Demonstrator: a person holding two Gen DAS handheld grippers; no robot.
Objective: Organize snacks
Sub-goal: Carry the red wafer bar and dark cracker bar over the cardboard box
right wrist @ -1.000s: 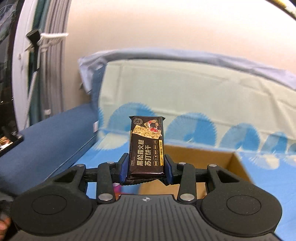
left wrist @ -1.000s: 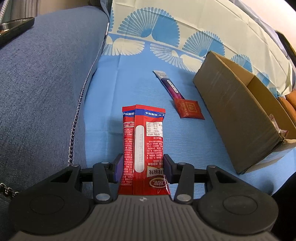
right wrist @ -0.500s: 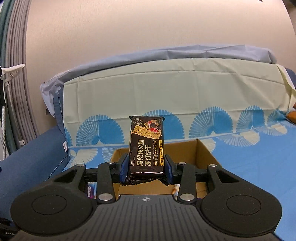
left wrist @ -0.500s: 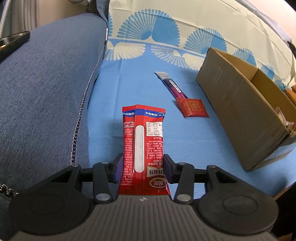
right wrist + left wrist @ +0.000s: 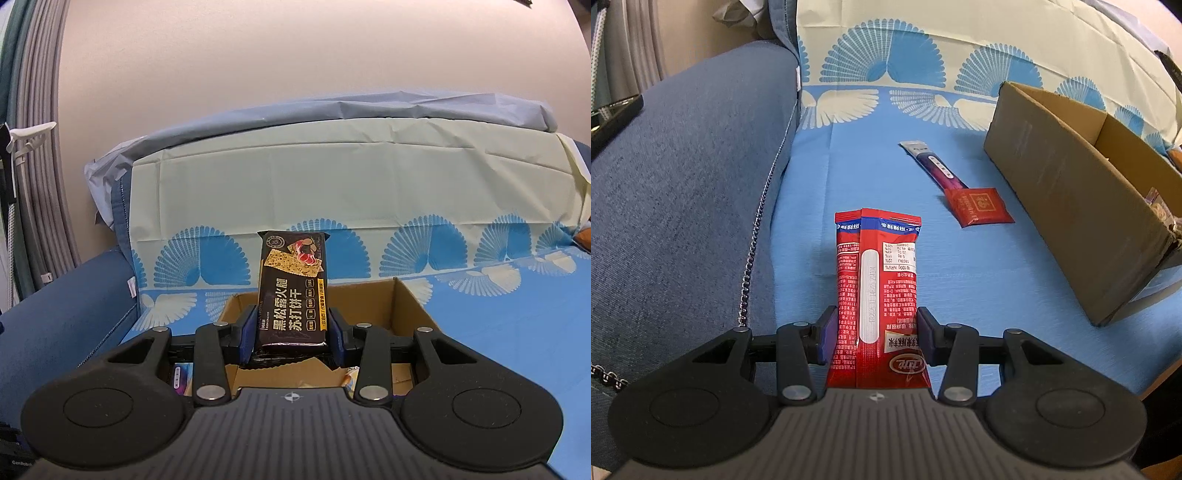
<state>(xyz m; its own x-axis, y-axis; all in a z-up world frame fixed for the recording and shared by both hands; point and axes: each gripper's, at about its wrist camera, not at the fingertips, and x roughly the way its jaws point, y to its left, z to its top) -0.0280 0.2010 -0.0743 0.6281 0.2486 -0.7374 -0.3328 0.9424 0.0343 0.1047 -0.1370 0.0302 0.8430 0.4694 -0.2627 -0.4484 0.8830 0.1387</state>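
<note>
The task looks about half done. The left gripper (image 5: 876, 338) is closed on a red snack packet (image 5: 877, 295); the right gripper (image 5: 291, 332) grips a black cracker packet (image 5: 293, 291) above the open cardboard box (image 5: 410, 306). A purple stick sachet (image 5: 932, 164) and a small red sachet (image 5: 979, 205) lie on the blue sheet (image 5: 979, 277), at 1 o'clock from the left gripper, beside the box, not yet collected.
</note>
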